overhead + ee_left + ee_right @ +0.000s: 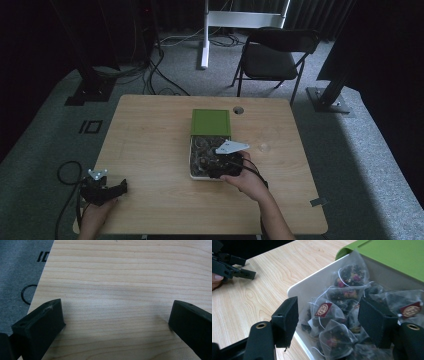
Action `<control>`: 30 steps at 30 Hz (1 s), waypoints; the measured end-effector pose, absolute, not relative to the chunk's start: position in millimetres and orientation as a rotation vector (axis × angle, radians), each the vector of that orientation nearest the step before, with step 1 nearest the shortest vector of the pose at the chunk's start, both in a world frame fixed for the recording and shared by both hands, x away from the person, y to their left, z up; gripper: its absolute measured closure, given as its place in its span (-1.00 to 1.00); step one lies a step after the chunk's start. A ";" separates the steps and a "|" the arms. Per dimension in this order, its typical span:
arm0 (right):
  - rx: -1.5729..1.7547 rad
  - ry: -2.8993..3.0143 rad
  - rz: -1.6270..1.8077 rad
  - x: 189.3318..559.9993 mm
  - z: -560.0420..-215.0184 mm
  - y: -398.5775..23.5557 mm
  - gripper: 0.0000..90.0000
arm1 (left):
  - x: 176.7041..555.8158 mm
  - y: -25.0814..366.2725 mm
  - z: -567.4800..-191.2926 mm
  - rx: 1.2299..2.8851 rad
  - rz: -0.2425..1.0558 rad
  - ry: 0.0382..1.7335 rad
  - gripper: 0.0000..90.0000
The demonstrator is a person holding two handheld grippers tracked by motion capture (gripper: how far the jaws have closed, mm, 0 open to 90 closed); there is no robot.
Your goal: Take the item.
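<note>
Both jaws gape: right gripper (328, 322) over tea bags (337, 315), seemingly untouched; left gripper (117, 322) above table (120, 277).

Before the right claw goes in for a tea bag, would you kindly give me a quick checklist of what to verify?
1. Green lid slid back off the white rectangular box: ok, near half uncovered.
2. Right claw open: ok, jaws wide apart.
3. Right claw over the clear pyramid tea bags: ok.
4. Single bag isolated between jaws: not ok, several overlap with tangled strings.
5. Left claw clear of the box: ok, open above bare wooden table.
6. Box braced against sliding: not ok, nothing holds it.
</note>
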State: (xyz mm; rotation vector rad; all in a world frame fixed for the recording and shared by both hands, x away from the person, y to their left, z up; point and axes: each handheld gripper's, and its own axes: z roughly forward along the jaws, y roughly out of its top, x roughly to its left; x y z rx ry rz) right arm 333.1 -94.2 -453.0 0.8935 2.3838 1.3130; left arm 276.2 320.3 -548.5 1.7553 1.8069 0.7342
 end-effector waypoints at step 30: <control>0.761 2.535 1.085 339.0 -477.9 -70.2 0.36 | 275.9 320.8 -548.4 1.761 0.731 1.801 -0.99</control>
